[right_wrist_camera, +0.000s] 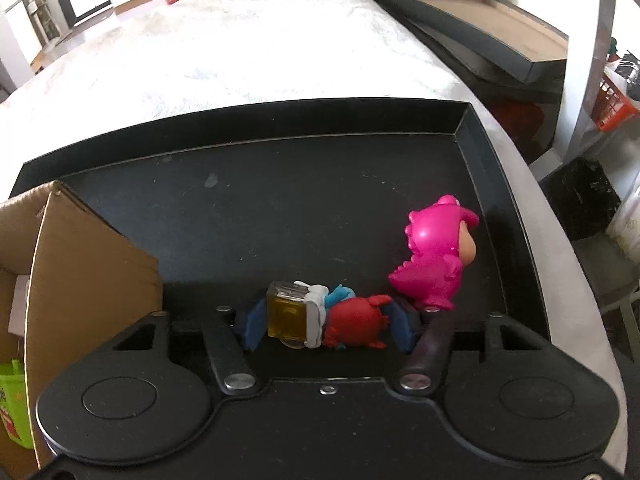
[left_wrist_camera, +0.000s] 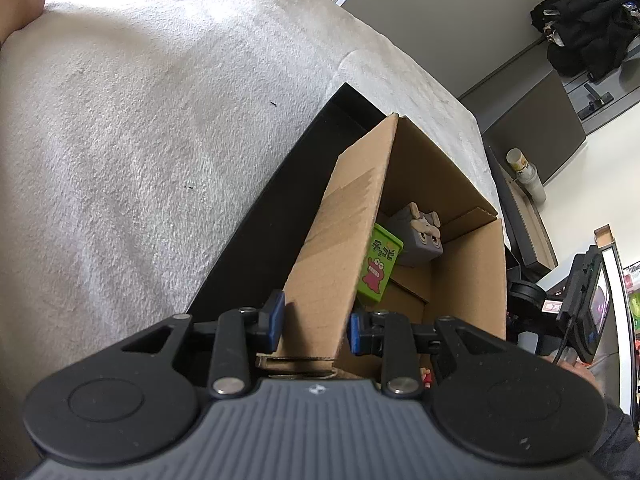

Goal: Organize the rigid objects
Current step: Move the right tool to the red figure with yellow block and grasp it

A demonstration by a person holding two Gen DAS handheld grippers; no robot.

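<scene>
My left gripper (left_wrist_camera: pixel 314 326) is shut on the near flap of a cardboard box (left_wrist_camera: pixel 344 240), one blue pad on each side of the flap. Inside the box lie a green snack-box toy (left_wrist_camera: pixel 378 268) and a grey cube figure (left_wrist_camera: pixel 420 236). My right gripper (right_wrist_camera: pixel 328 324) is shut on a red, yellow and white toy figure (right_wrist_camera: pixel 320 316), held just above the black tray (right_wrist_camera: pixel 280 200). A pink dinosaur-suit figure (right_wrist_camera: pixel 434 256) stands on the tray, just right of the gripper. The box (right_wrist_camera: pixel 80 264) sits at the tray's left end.
The tray lies on a table covered with a white fuzzy cloth (left_wrist_camera: pixel 160 120). The table's right edge drops to a shelf with cardboard (right_wrist_camera: pixel 500 28) and a black bin (right_wrist_camera: pixel 580 196). An orange crate (right_wrist_camera: pixel 614 100) sits far right.
</scene>
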